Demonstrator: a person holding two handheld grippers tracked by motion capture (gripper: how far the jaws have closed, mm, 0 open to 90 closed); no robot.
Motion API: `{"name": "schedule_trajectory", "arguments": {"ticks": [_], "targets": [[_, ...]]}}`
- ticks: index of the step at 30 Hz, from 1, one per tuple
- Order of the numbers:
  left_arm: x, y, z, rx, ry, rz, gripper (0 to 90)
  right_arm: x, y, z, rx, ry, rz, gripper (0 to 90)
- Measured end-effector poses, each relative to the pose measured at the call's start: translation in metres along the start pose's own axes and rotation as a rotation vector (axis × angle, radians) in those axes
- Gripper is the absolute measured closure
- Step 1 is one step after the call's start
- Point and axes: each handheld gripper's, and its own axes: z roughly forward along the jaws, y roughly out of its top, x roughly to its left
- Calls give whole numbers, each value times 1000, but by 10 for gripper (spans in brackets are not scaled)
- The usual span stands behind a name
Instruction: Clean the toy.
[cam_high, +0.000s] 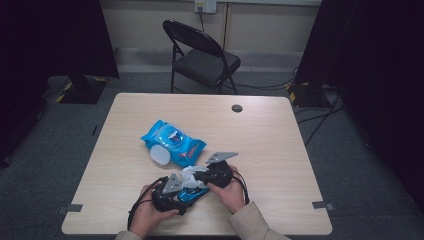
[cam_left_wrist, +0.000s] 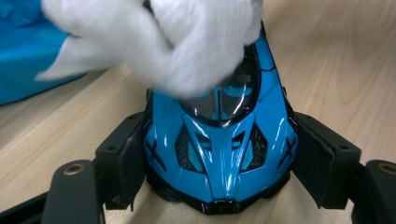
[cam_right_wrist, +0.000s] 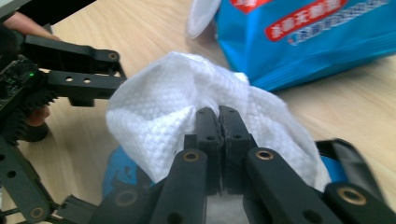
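While gripped by the left gripper (cam_left_wrist: 219, 163), a blue toy car (cam_left_wrist: 219, 154) is wiped.
A white wipe (cam_right_wrist: 177, 112) is pinched in the closed right gripper (cam_right_wrist: 218, 122) — pressed on the car's roof, near the blue wipes pack (cam_high: 172, 141).

Glossy blue toy car (cam_left_wrist: 219, 154), white dimpled wipe (cam_right_wrist: 177, 112), blue packet (cam_high: 172, 142).

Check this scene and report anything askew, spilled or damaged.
Nothing looks damaged or spilled. The wipes pack lies at an angle on the table with its lid flap open, which fits the job: a wipe is on the blue toy car.
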Motion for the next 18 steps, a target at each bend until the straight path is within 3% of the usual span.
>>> {"name": "schedule_trajectory", "arguments": {"ticks": [12,18], "targets": [[0,0,0,-1,0,-1,255,-23,-10,-18,-23,-53,28,885],[0,0,0,0,1,-2,255,-27,-10,-23,-16,-67,13,885]]}}
